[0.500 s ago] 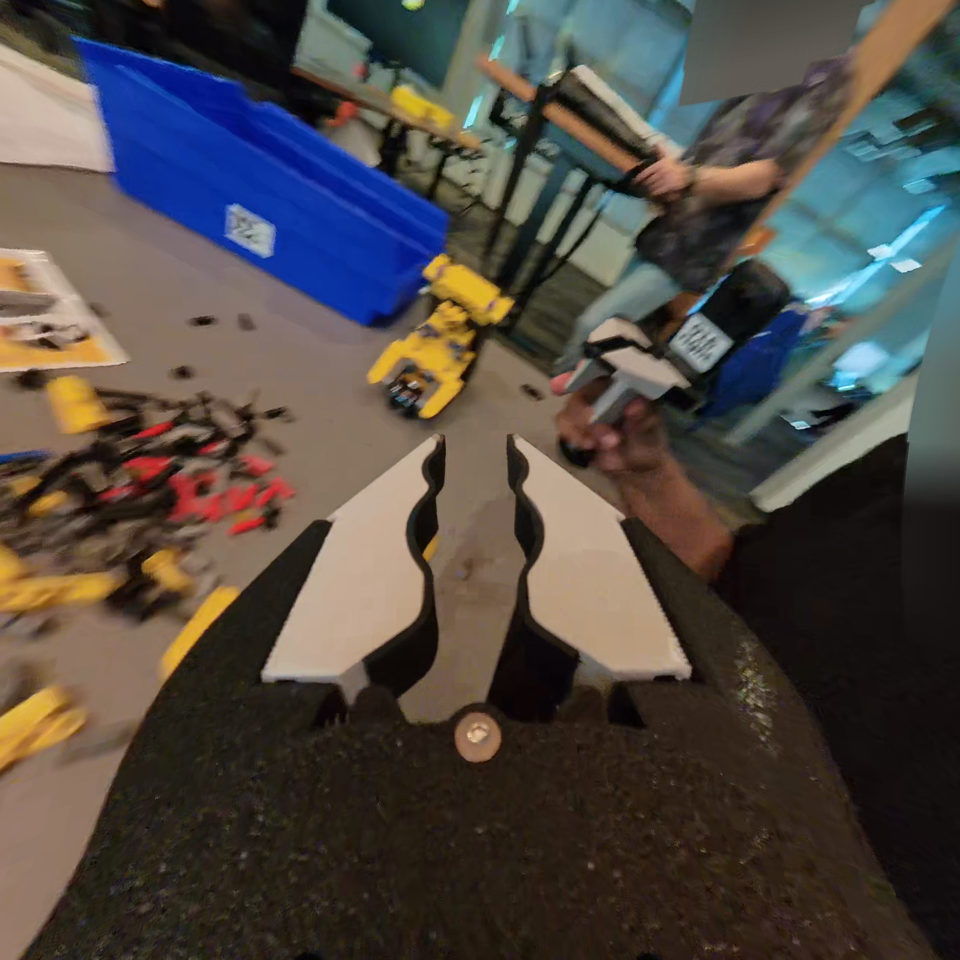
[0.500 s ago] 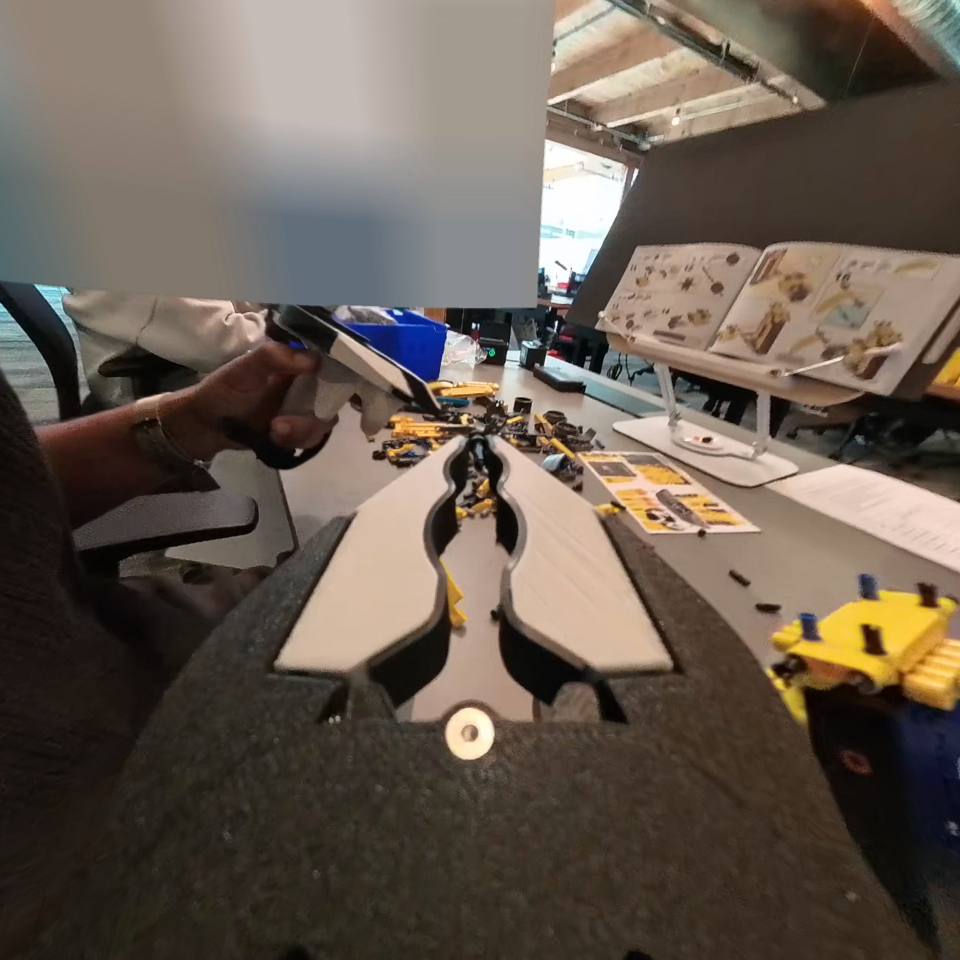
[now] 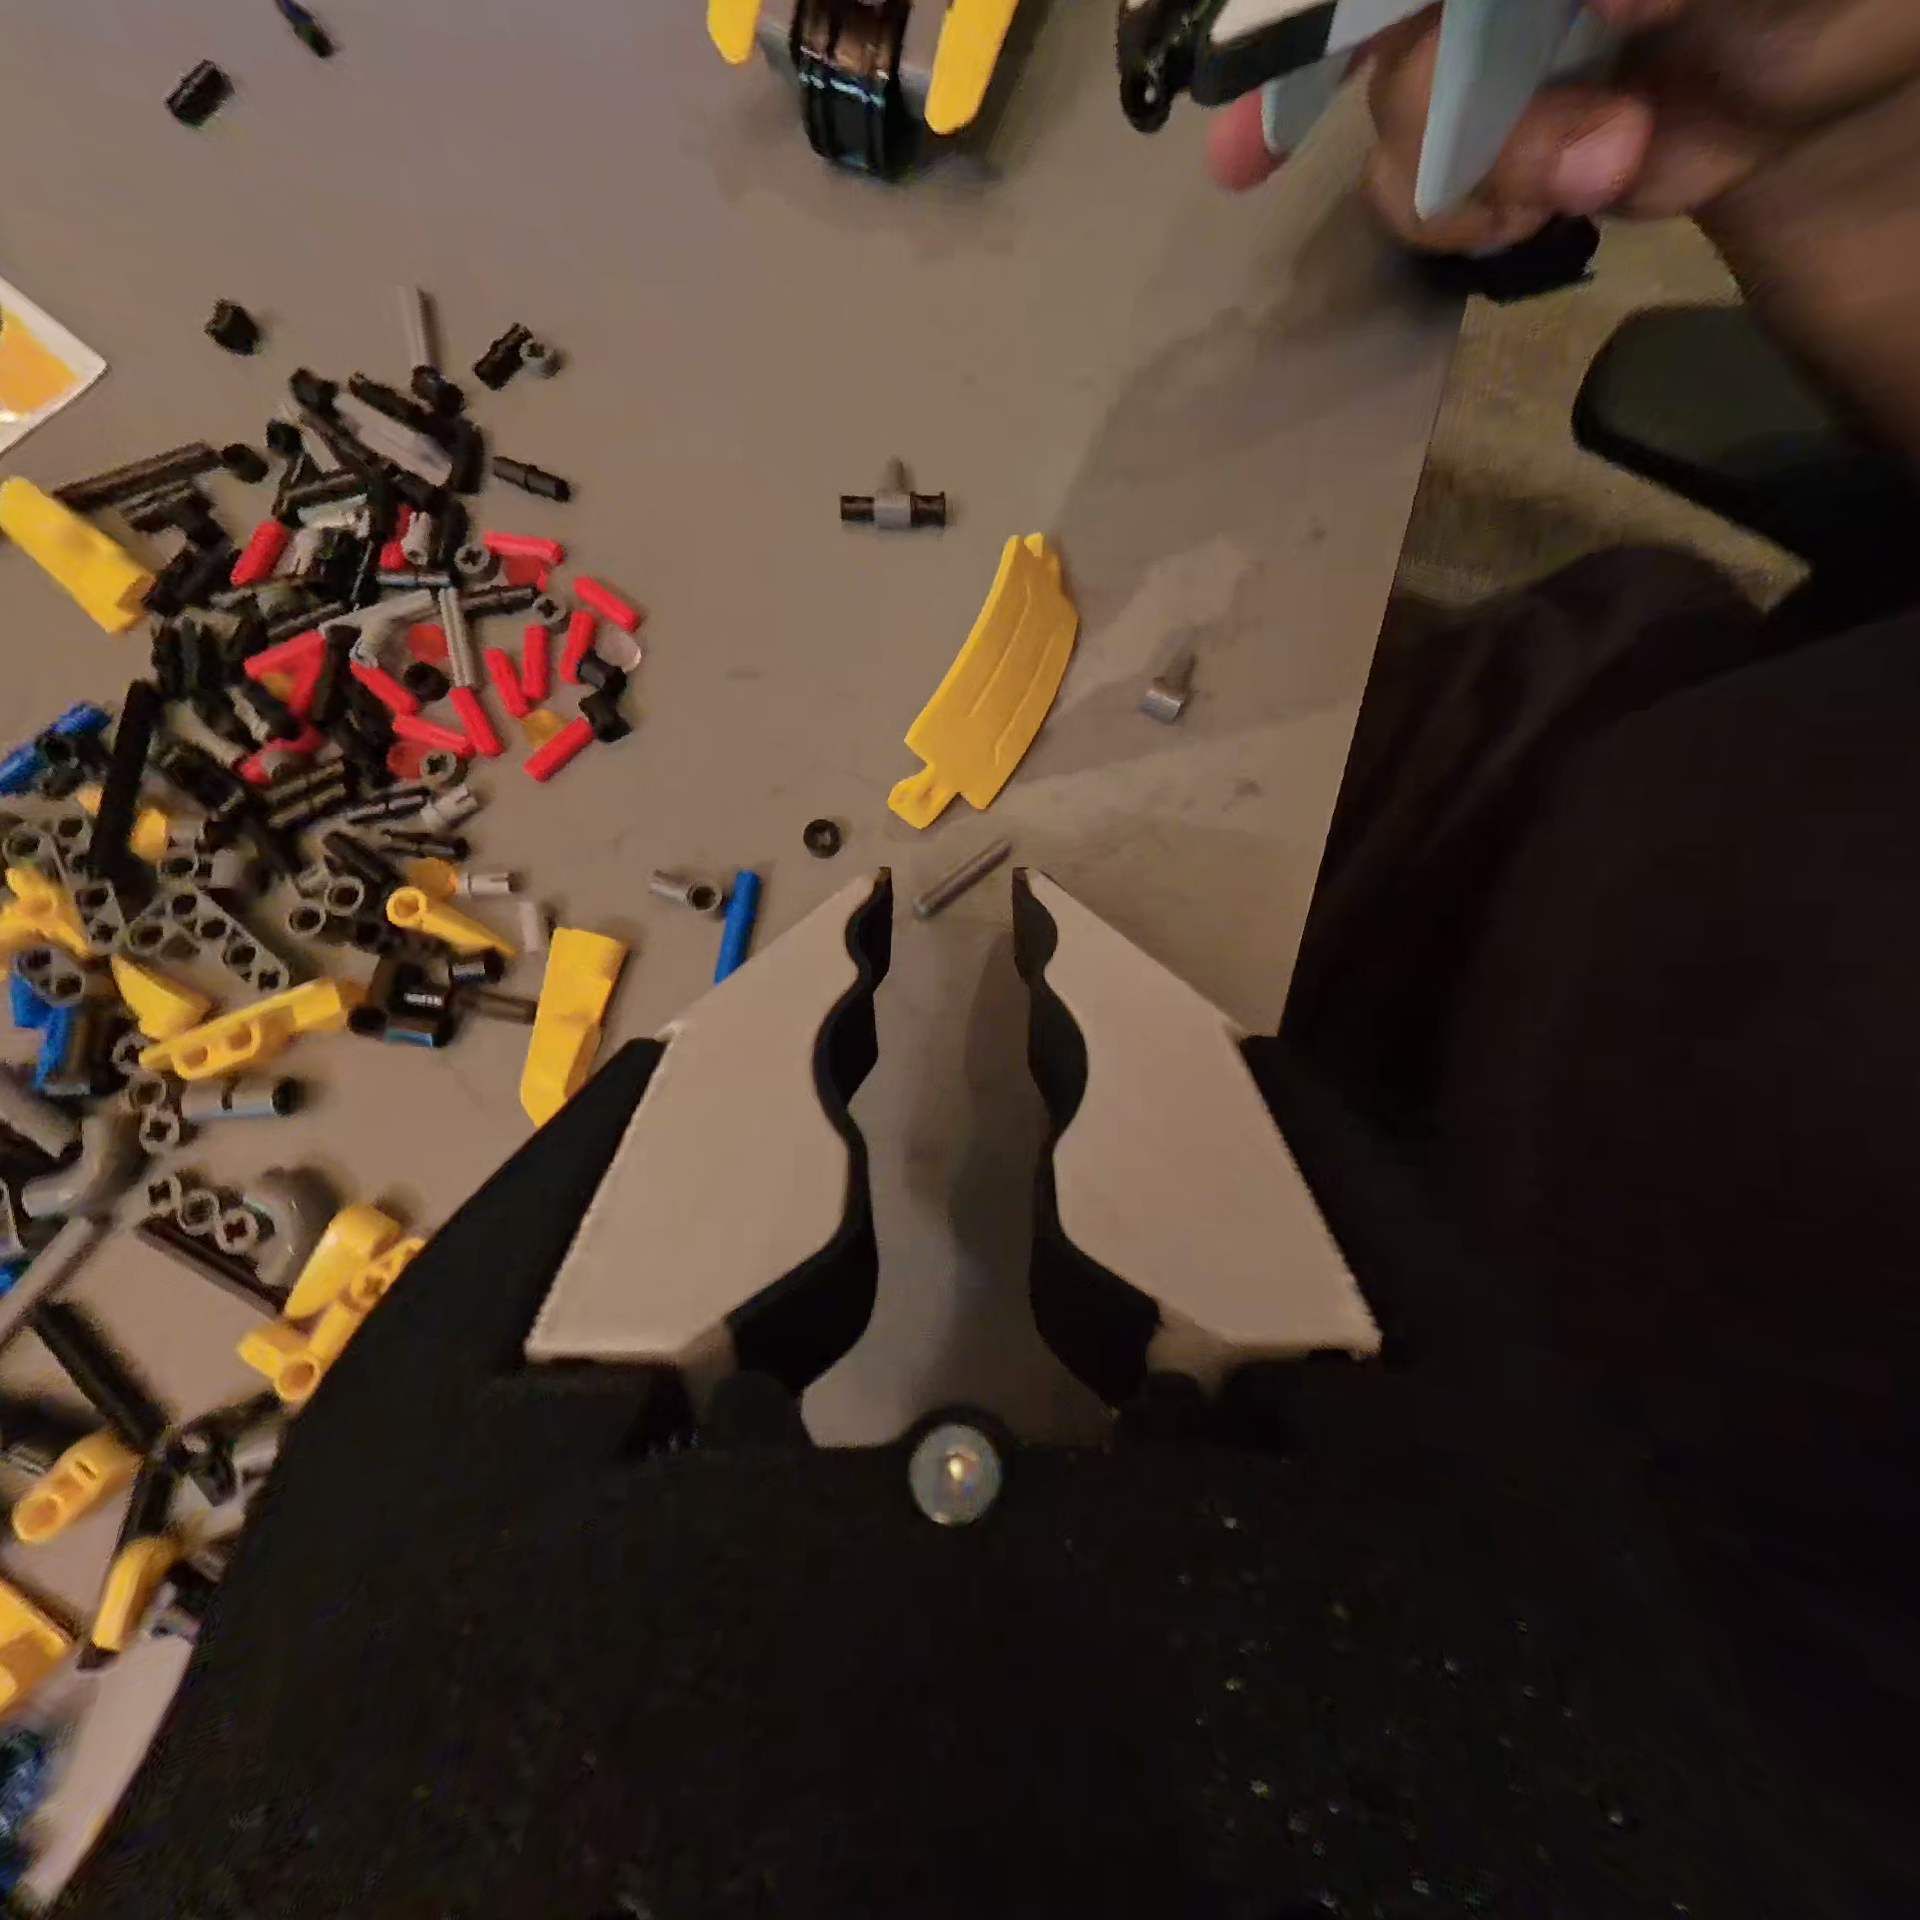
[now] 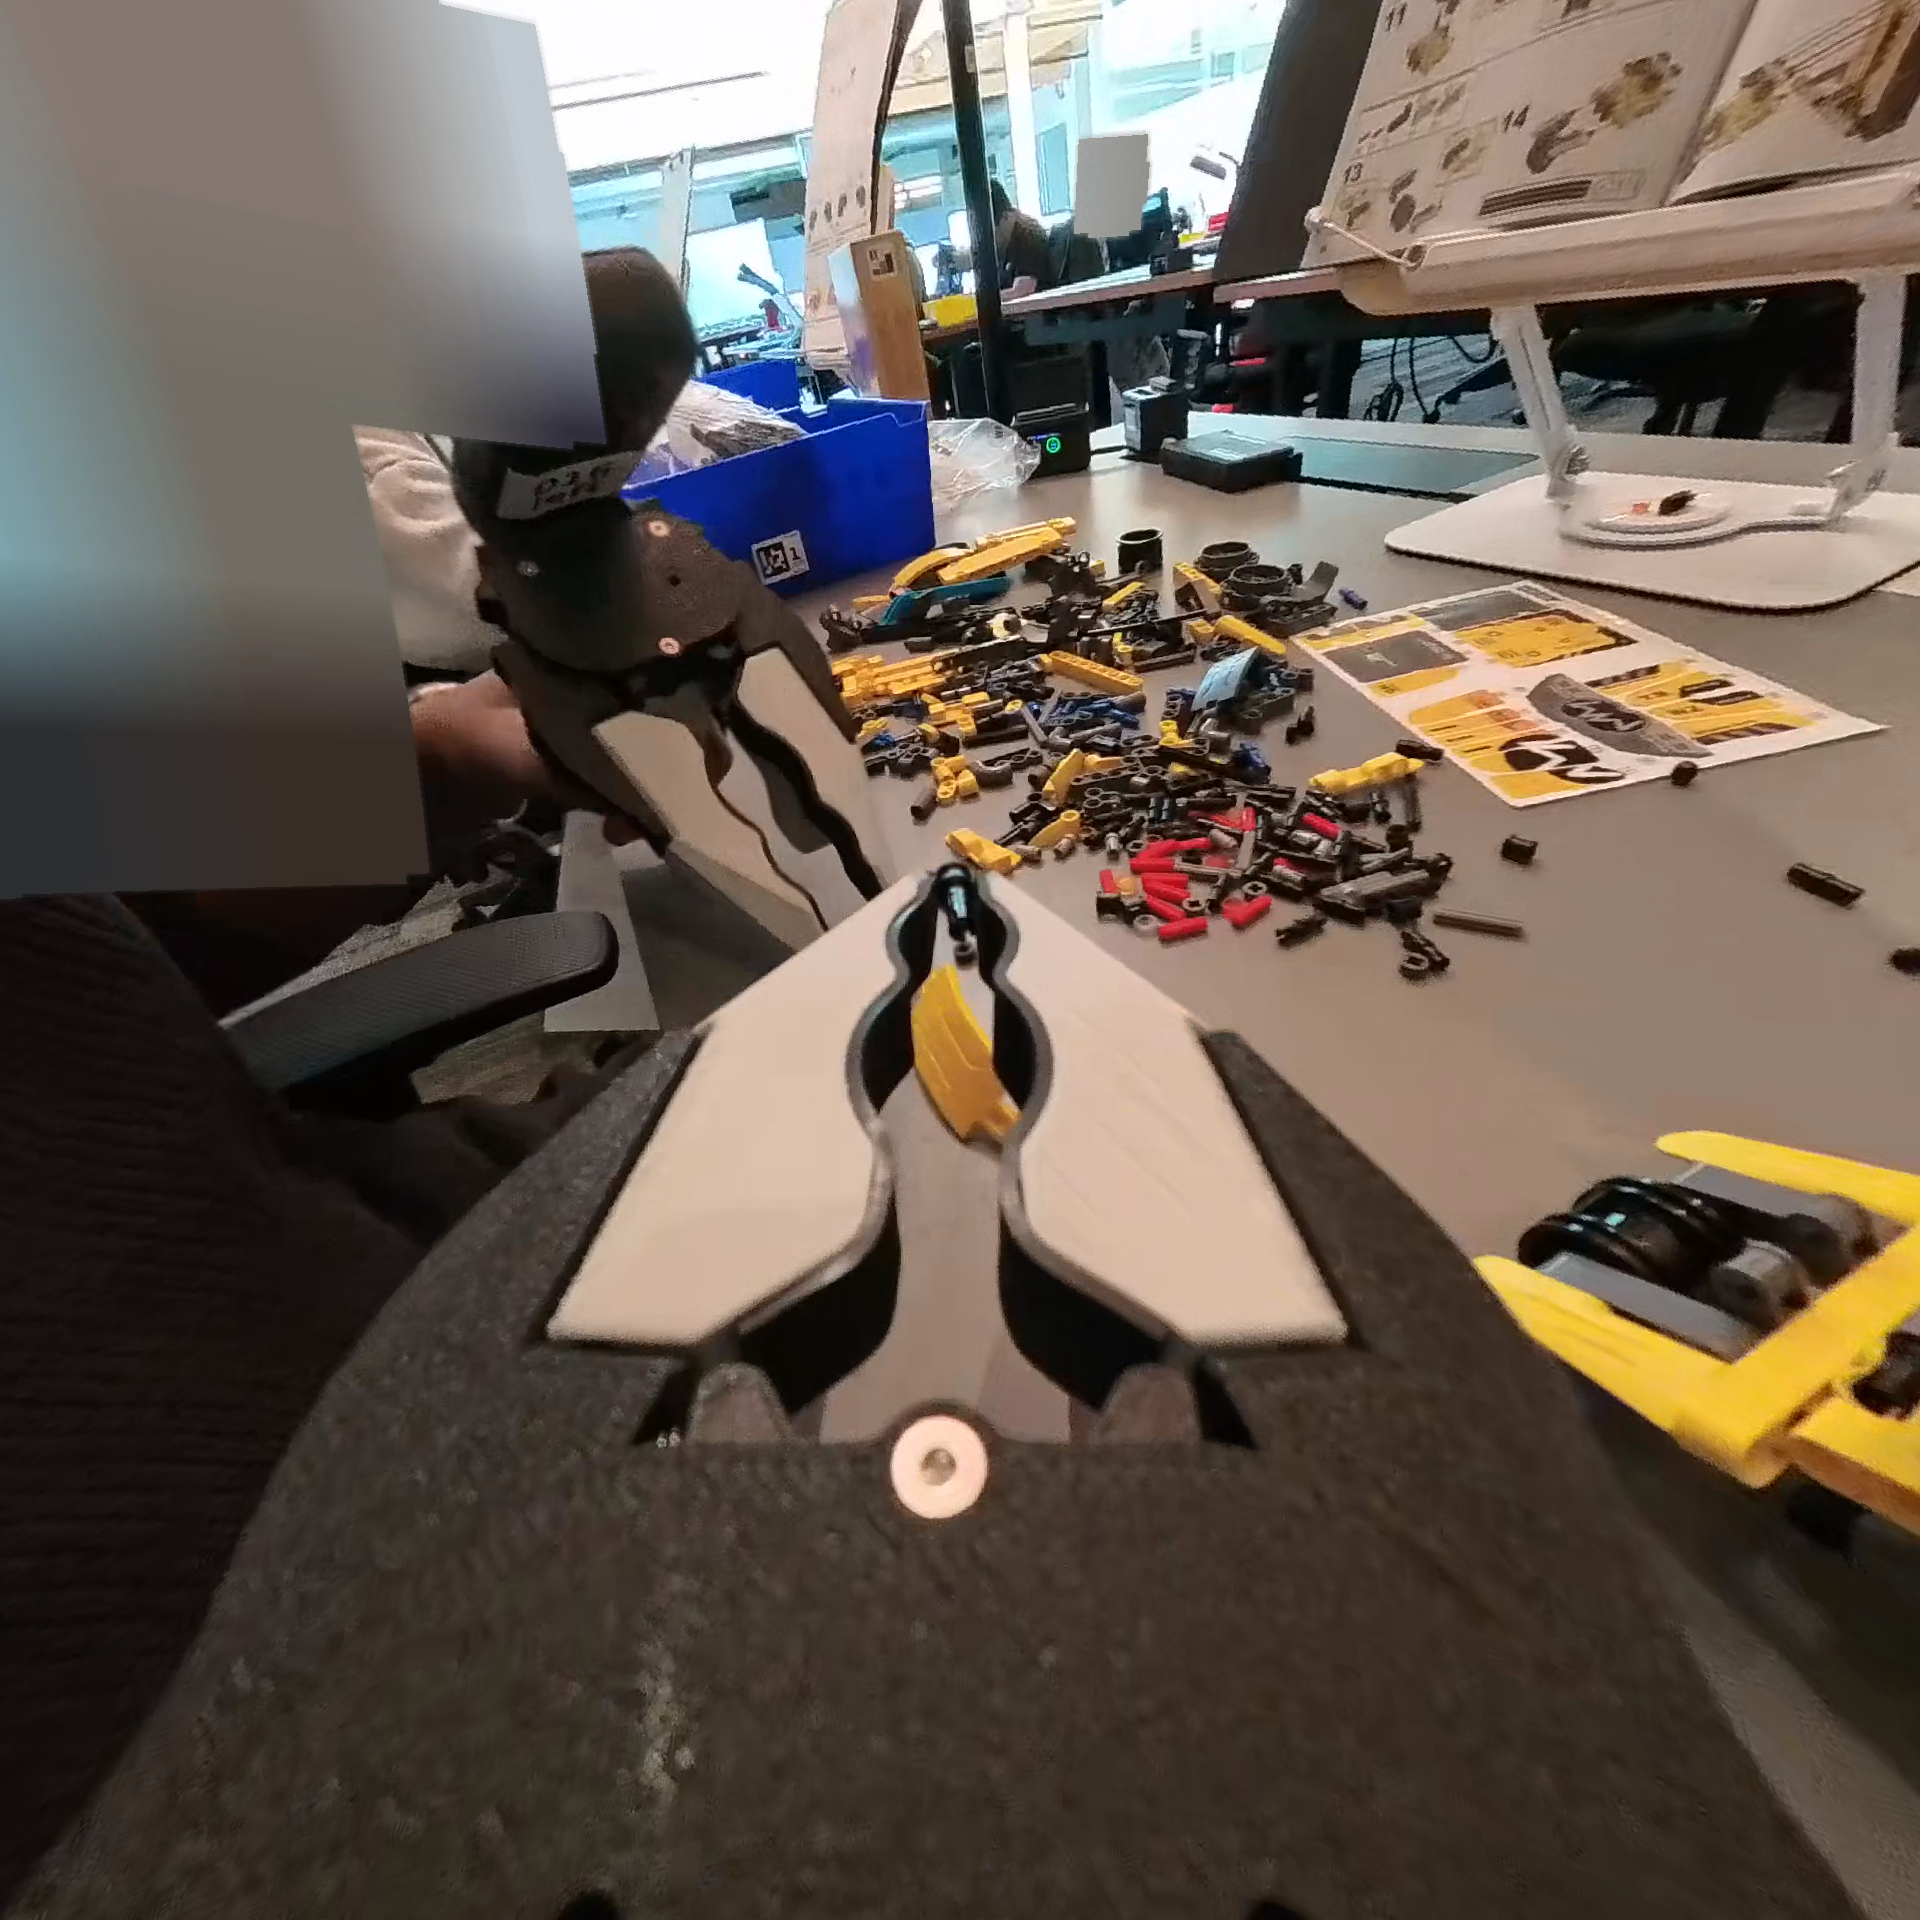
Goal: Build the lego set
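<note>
While beside bricks [image 3: 343, 707] — left gripper [image 3: 951, 881], pin [image 3: 966, 888]

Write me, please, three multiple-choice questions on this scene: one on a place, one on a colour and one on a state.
1. Where does the curved yellow panel lie?
A. on the floor
B. on the table, just ahead of the left tool
C. on a shelf

2. What colour is the bin behind the heap of parts?
A. red
B. green
C. blue

3. How does the left tool stand?
A. open, holding nothing
B. shut on a red pin
C. shut on the panel

Answers: 1 B, it rests on bare grey tabletop beyond the tips; 2 C, its walls are plainly blue; 3 A, a clear gap shows between its fingers and nothing is gripped.
</note>
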Tool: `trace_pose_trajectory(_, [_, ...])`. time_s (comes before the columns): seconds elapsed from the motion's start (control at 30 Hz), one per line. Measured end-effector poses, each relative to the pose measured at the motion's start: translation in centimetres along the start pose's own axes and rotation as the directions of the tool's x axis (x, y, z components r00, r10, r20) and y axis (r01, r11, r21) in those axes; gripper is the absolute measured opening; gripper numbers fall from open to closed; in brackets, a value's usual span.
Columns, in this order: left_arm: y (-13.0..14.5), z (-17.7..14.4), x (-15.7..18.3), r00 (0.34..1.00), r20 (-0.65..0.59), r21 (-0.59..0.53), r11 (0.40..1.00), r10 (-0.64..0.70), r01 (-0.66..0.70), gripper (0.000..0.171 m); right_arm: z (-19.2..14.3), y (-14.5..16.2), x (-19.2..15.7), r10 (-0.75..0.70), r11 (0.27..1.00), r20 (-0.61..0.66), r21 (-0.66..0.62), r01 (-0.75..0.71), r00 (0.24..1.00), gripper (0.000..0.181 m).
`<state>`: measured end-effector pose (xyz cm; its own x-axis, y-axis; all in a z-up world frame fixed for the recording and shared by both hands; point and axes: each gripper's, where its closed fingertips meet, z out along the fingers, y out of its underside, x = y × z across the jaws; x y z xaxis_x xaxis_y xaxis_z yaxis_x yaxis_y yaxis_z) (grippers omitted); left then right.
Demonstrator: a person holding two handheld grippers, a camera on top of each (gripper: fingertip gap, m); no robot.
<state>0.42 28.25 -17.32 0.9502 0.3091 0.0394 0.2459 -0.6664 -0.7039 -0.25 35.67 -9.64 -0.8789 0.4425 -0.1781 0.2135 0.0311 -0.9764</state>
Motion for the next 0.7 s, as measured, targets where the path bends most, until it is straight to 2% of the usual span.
trace_pose_trajectory(0.13, [0.6, 1.2, 0.0, 0.994, -0.051, -0.054, 0.994, 0.093, -0.096, 0.012, 0.1, 0.2, -0.2, 0.007, 1.000, 0.018, -0.012, -0.007, 1.000, 0.005])
trace_pose_trajectory(0.17, [0.4, 1.3, 0.1, 0.992, -0.064, -0.037, 0.993, 0.109, -0.111, 0.011, 0.1, 0.1, -0.2, 0.011, 1.000, 0.028, -0.011, -0.011, 1.000, 0.005])
trace_pose_trajectory(0.27, [0.4, 1.5, 0.2, 0.990, -0.100, -0.035, 0.994, 0.104, -0.108, 0.009, -0.3, -0.4, -0.9, 0.038, 0.999, 0.103, 0.024, -0.040, 0.994, 0.005])
trace_pose_trajectory(0.4, [0.4, 1.5, 0.2, 0.990, -0.082, -0.020, 0.993, 0.117, -0.119, 0.004, -2.0, -2.4, -0.6, 0.203, 0.957, 0.251, 0.155, -0.246, 0.946, 0.004])
trace_pose_trajectory(0.5, [0.4, 1.5, 0.3, 0.993, -0.077, -0.016, 0.996, 0.089, -0.091, 0.003, -3.1, -3.3, -0.6, 0.253, 0.920, 0.354, 0.199, -0.337, 0.900, 0.004])
trace_pose_trajectory(0.57, [0.2, 1.5, 1.4, 0.989, -0.143, 0.003, 0.999, 0.036, -0.036, 0.003, -3.7, -3.7, -1.3, 0.260, 0.905, 0.427, 0.204, -0.373, 0.866, 0.004])
trace_pose_trajectory(0.7, [-1.3, 0.7, 2.2, 0.979, -0.193, 0.099, 0.992, -0.061, 0.081, 0.003, -4.8, -4.6, -1.9, 0.288, 0.860, 0.543, 0.216, -0.462, 0.789, 0.004])
